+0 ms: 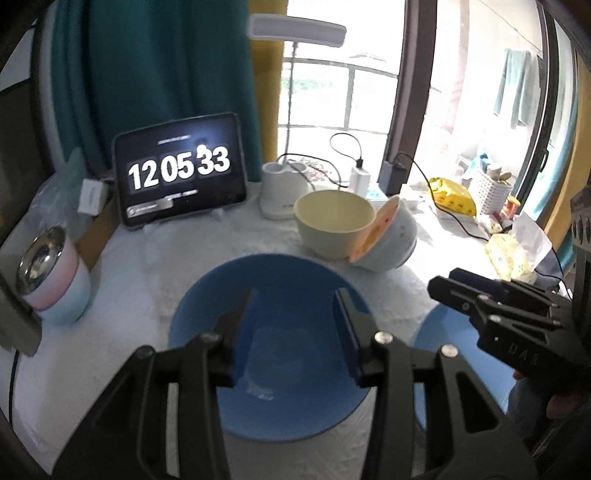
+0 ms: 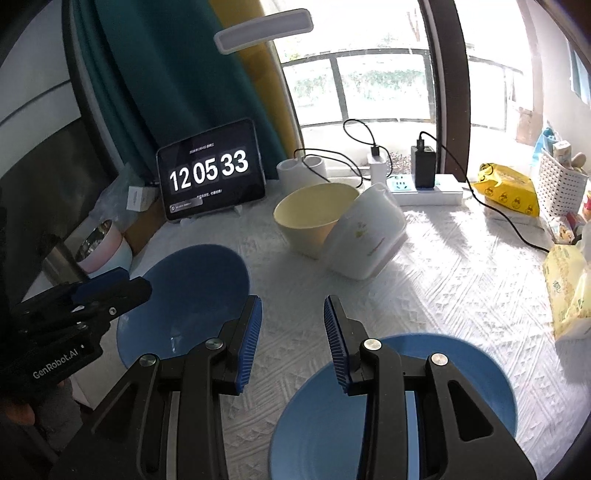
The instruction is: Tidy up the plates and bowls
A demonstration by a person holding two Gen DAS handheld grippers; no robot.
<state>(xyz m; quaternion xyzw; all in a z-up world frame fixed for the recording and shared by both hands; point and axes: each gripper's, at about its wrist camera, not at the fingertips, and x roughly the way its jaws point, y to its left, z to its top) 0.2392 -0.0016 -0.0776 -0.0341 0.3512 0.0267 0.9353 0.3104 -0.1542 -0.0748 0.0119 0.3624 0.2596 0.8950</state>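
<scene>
Left tongs: spread, empty, over the left blue plate.
Right tongs: spread, empty; right blue plate partly hidden beneath.
Bowls: cream bowl upright, white bowl tipped against it on the surface.

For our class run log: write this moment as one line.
left gripper: open over blue plate | right gripper: open, empty | cream bowl: untouched

We see counter under white textured cloth. Behind it, teal curtain beside yellow one, big window blown out with daylight. White lamp bar overhead; tablet clock propped at back.
</scene>
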